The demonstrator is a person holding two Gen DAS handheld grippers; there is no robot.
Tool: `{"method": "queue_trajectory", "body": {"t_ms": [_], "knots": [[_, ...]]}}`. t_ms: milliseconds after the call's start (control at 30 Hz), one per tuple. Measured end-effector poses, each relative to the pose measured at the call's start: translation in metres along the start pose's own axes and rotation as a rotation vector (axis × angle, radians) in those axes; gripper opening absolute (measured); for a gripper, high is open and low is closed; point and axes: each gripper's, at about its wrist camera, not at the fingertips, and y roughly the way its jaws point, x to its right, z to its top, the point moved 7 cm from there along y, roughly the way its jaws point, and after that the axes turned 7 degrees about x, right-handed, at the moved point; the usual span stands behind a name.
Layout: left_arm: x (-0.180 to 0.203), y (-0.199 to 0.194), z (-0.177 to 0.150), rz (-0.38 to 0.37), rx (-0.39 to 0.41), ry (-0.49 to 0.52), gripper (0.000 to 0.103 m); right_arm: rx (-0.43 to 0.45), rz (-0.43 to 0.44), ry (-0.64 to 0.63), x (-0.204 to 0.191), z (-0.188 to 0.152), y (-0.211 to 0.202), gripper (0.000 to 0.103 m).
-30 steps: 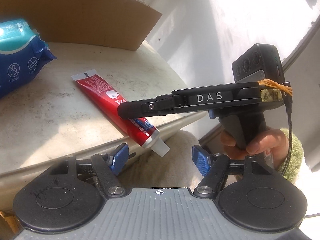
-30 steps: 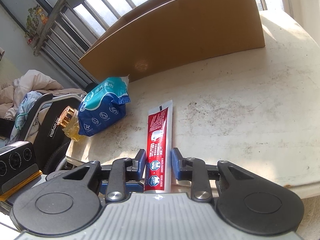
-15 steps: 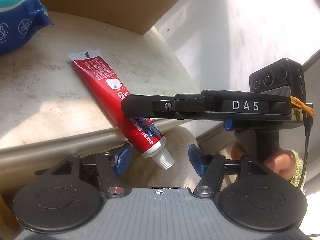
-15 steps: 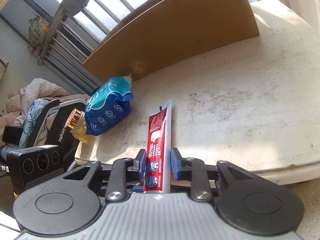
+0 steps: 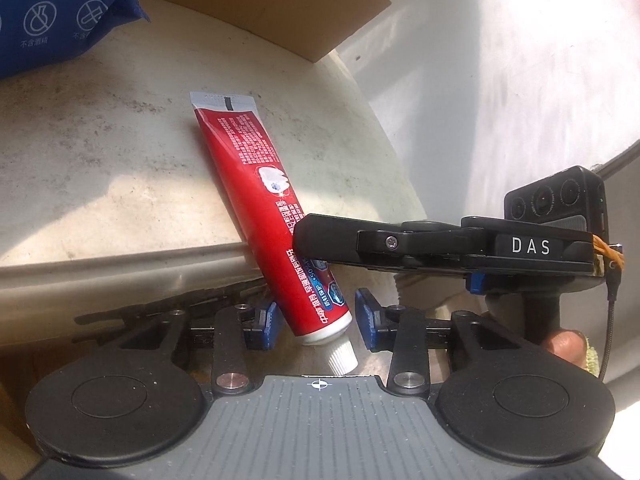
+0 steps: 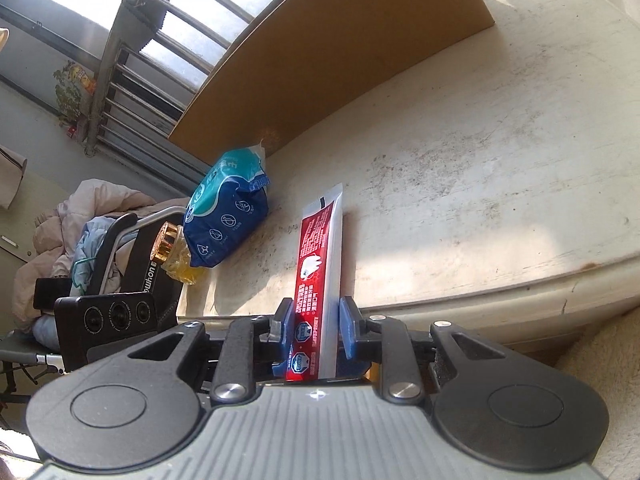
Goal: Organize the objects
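A red toothpaste tube lies on the pale table, its white cap end hanging over the front edge. My right gripper is shut on the tube near the cap end, pads against both sides; it also shows in the left wrist view, gripping the tube from the right. My left gripper is open, its blue pads on either side of the tube's cap end without touching it.
A blue wet-wipes pack lies at the table's left, with a yellow bottle with a gold cap beside it. A cardboard sheet stands along the far side. The table's front edge is close. A chair with clothes is left.
My left gripper has moved in toward the tube's cap end, which now sits between its open pads. My right gripper has stayed shut on the tube.
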Motion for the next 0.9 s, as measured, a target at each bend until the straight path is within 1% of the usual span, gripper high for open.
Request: {"method": "queue_trajectory", "body": {"t_ms": [200,400,433,467,500,533,600,667,833,900], "knots": [[0.007,-0.007,0.0,0.01,0.0,0.025,0.034,-0.002,0.08,0.143,0.014,-0.005,0.005,0.027],[0.014,-0.016,-0.001,0.032,-0.006,0.072,0.034,0.01,0.142,0.23,0.02,-0.011,0.01,0.026],[0.013,-0.009,0.0,0.035,-0.007,0.078,0.035,0.014,0.151,0.242,0.021,-0.012,0.01,0.026],[0.013,-0.011,0.001,0.037,-0.007,0.077,0.035,0.017,0.158,0.252,0.022,-0.013,0.01,0.025],[-0.002,-0.007,-0.003,0.039,-0.007,0.073,0.035,0.019,0.163,0.262,0.023,-0.014,0.011,0.025],[-0.007,-0.005,-0.002,0.043,-0.006,0.069,0.036,0.02,0.167,0.27,0.024,-0.015,0.011,0.025],[-0.012,0.009,0.001,0.053,-0.004,0.065,0.038,0.017,0.176,0.284,0.025,-0.017,0.012,0.025],[-0.017,0.014,0.002,0.059,-0.015,0.054,0.039,0.013,0.183,0.295,0.027,-0.018,0.013,0.025],[-0.016,0.022,0.0,0.07,-0.009,0.079,0.039,0.014,0.198,0.313,0.03,-0.019,0.012,0.025],[-0.016,0.018,-0.001,0.074,-0.01,0.09,0.037,0.017,0.199,0.313,0.03,-0.019,0.011,0.025]]}}
